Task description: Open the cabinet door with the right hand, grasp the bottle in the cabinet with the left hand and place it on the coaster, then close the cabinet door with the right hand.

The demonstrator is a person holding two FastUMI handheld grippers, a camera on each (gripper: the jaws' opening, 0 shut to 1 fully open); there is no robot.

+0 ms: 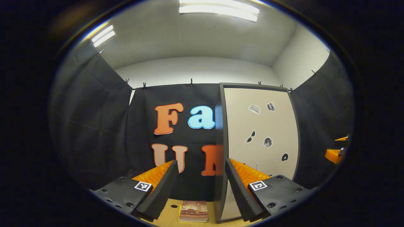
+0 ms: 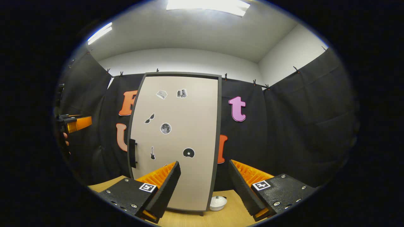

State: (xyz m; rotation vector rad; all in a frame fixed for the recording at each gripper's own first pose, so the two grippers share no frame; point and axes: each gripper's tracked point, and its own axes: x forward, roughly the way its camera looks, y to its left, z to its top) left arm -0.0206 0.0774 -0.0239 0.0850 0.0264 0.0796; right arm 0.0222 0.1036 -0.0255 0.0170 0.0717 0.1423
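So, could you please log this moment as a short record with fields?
cabinet: tall beige stickered cabinet door with dark frame, shut
handle: dark bar handle on the door's left edge
left gripper: open, holding nothing
right gripper: open, facing the door
table: light wooden table; book stack; small white object beside cabinet

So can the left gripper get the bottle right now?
Probably not yet. The cabinet door looks closed, so anything inside is shut away behind it. The left gripper is open and holds nothing. The right gripper would likely need to pull the handle first.
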